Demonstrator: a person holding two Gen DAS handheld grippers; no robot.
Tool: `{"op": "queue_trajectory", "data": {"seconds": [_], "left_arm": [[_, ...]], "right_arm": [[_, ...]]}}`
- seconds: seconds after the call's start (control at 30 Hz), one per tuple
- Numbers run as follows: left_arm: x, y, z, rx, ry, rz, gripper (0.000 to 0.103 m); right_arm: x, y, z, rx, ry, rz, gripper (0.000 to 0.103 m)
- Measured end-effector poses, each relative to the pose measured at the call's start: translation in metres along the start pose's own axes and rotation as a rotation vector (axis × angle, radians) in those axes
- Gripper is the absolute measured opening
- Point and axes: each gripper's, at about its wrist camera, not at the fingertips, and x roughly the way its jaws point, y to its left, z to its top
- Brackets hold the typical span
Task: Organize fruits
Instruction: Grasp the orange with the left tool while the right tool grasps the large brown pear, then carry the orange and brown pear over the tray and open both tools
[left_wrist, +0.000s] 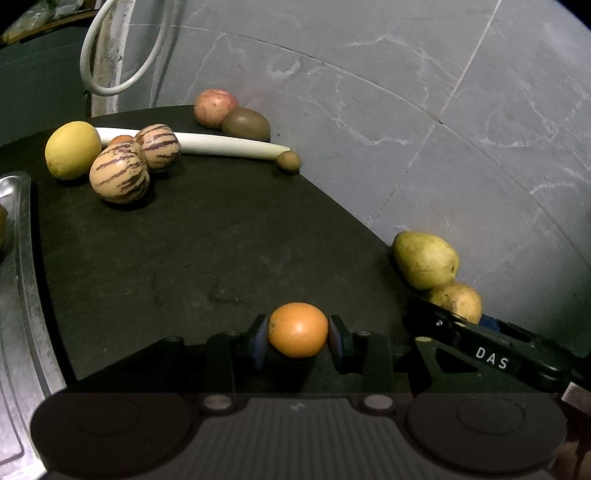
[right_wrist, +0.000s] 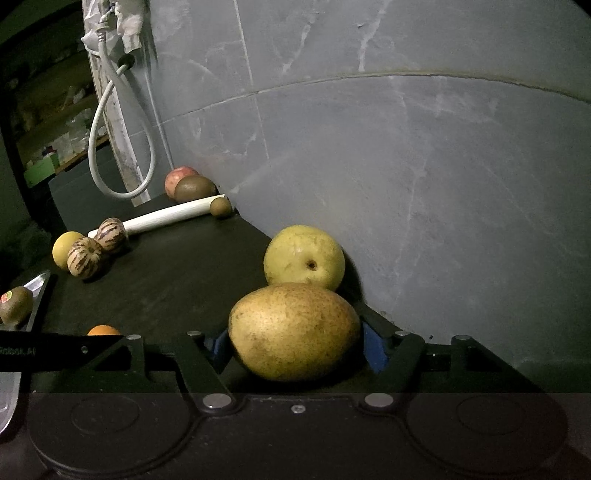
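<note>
On the black mat (left_wrist: 207, 251), my left gripper (left_wrist: 298, 334) is shut on a small orange (left_wrist: 298, 329), its blue pads pressed to both sides. In the right wrist view that orange (right_wrist: 103, 329) peeks out behind the left gripper's black finger (right_wrist: 55, 354). My right gripper (right_wrist: 295, 349) has a brown speckled pear (right_wrist: 294, 331) between its blue pads, which sit against the pear's sides while it rests on the mat by the wall. Just behind it lies a yellow-green pear (right_wrist: 304, 258). Both pears (left_wrist: 424, 260) appear at the mat's right edge in the left wrist view.
Far left lie a yellow fruit (left_wrist: 72, 149), two striped melons (left_wrist: 120, 173) and a white stalk (left_wrist: 221, 146). An apple (left_wrist: 216, 107), a kiwi (left_wrist: 245, 123) and a small brown fruit (left_wrist: 288, 161) sit by the grey tiled wall. A metal tray (right_wrist: 37, 284) holds a stickered kiwi (right_wrist: 14, 304).
</note>
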Motion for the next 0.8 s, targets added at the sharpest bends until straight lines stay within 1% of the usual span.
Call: {"op": "queue_trajectory", "data": {"seconds": [0.17, 0.3, 0.47, 0.63, 0.8], "left_arm": [[-0.004, 0.002, -0.001, -0.006, 0.007, -0.009, 0.037], [-0.009, 0.009, -0.002, -0.029, 0.014, -0.018, 0.037], [-0.031, 0.023, -0.002, -0.060, -0.016, -0.023, 0.037], [-0.065, 0.053, 0.001, -0.100, -0.072, -0.003, 0.037], [-0.103, 0.096, 0.000, -0.148, -0.125, 0.055, 0.037]], "right_arm": [[-0.011, 0.007, -0.007, 0.010, 0.007, 0.027, 0.070], [-0.022, 0.021, -0.013, 0.015, 0.014, 0.063, 0.070], [-0.033, 0.047, -0.015, 0.001, 0.018, 0.095, 0.070], [-0.036, 0.082, -0.013, -0.040, 0.019, 0.140, 0.070], [-0.034, 0.131, -0.009, -0.093, 0.017, 0.211, 0.070]]}}
